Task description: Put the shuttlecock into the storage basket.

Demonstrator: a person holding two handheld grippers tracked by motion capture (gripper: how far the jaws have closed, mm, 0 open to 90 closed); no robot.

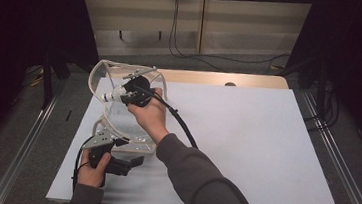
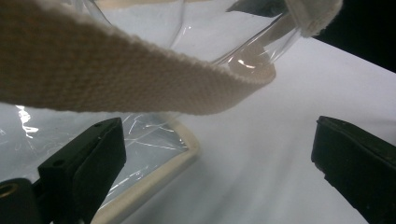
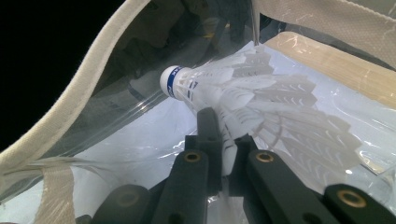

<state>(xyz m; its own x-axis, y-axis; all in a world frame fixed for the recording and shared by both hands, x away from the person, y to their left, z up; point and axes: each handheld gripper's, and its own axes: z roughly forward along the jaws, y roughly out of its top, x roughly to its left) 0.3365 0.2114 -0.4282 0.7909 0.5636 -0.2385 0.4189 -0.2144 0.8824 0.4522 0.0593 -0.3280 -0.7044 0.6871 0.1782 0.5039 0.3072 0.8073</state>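
A clear plastic bag (image 1: 110, 115) with cream fabric trim and straps stands on the left part of the white board (image 1: 246, 138). My right gripper (image 1: 125, 95) reaches into the bag's mouth, shut on a white feathered shuttlecock (image 1: 109, 95). In the right gripper view the jaws of my right gripper (image 3: 224, 128) pinch the feathers of the shuttlecock (image 3: 243, 98); its blue-banded cork points away, inside the bag (image 3: 107, 135). My left gripper (image 1: 130, 161) lies low at the bag's near edge. In the left gripper view my left gripper (image 2: 219, 154) is open under a cream strap (image 2: 116, 70).
The board rests on a wooden table (image 1: 211, 78) with metal rails (image 1: 24, 142) along both sides. A black cable (image 1: 182, 124) trails from my right gripper over the forearm. The right half of the board is bare white surface.
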